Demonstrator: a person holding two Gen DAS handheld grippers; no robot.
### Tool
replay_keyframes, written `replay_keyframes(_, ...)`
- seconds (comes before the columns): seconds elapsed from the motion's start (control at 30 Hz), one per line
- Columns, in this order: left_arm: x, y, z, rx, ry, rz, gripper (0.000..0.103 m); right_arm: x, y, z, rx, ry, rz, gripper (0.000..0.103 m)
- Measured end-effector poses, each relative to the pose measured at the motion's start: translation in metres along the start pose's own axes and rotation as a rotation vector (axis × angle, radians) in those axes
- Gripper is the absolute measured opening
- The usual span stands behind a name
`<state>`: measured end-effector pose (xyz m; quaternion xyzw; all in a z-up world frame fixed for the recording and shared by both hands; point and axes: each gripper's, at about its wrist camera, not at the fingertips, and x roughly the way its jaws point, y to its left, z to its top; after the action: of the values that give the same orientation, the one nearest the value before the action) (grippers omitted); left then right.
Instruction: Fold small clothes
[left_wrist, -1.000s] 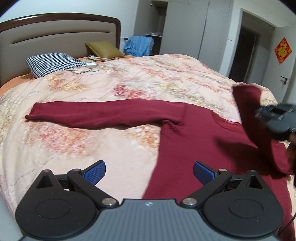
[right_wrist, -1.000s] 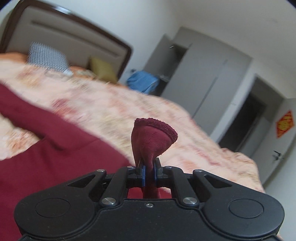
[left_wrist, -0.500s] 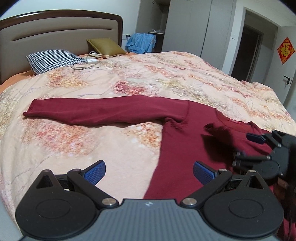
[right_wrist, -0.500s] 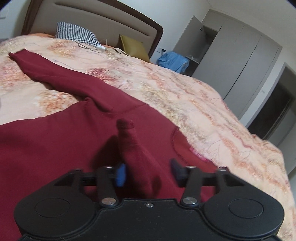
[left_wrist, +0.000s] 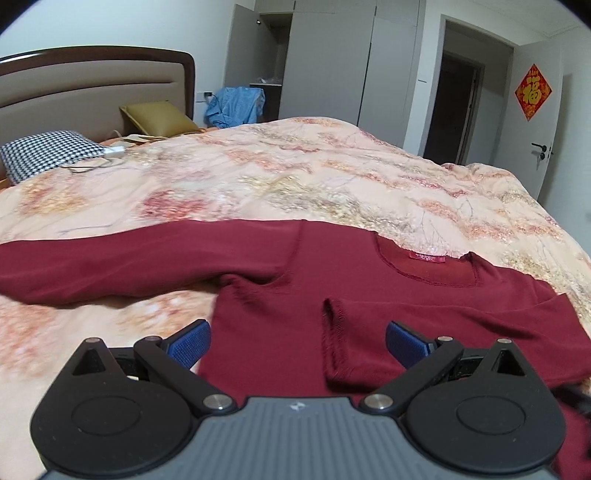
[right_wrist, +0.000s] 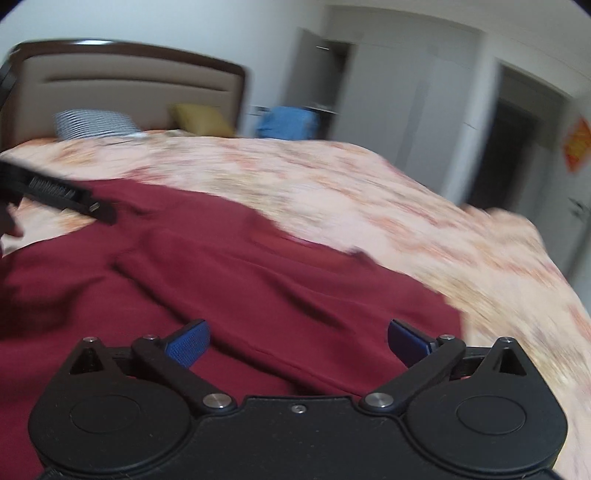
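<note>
Risks first, scanning left to right. Far-left sleeve (left_wrist: 122, 264) lies stretched out flat across the floral quilt (left_wrist: 332, 177), not folded in yet; grabbing it mid-length instead of at the cuff likely drags the shirt body sideways and skews the fold. Slack fabric bunched at the armpit, so a fast pull probably carries that wrinkle into the fold. Middle: folded-over sleeve cuff (left_wrist: 332, 343) rests loose on the chest of the dark red shirt (left_wrist: 266, 332), nothing pinning it; any brush from a passing pad could flip it back off. Right side: shirt edge near the quilt's slope, may slide if tugged that way. Right view badly motion-blurred, so fine detail there unreliable.

Placement now. Left gripper (left_wrist: 297, 341) spread wide, blue pads well apart, nothing pinched; shirt chest and the folded cuff sit between and just ahead of the pads, collar with red label (left_wrist: 424, 257) farther ahead. Right gripper (right_wrist: 298, 341) jaws opening, at full spread, no cloth pressed by either pad; red shirt (right_wrist: 258, 295) lies under and ahead of it, folded sleeve running diagonally across the gap. Part of the other gripper visible at the far left edge of the right view, above the shirt.
</note>
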<state>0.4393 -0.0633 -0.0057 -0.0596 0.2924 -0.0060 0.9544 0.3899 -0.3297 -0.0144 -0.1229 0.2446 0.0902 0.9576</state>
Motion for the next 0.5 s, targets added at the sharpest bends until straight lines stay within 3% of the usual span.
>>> replay_keyframes(0.27,0.036,0.000,-0.027,-0.025,0.056,0.026,0.103,0.023,-0.095,-0.013,0.313,0.058,-0.126,0.100)
replay_keyframes(0.4,0.036,-0.001,-0.036,-0.005,0.033,0.036,0.103,0.049,-0.134,-0.012,0.476,0.079,-0.125,0.088)
replay_keyframes(0.5,0.037,-0.002,-0.041,0.005,0.023,0.041,0.103,0.071,-0.156,-0.014,0.608,0.123,-0.066,0.077)
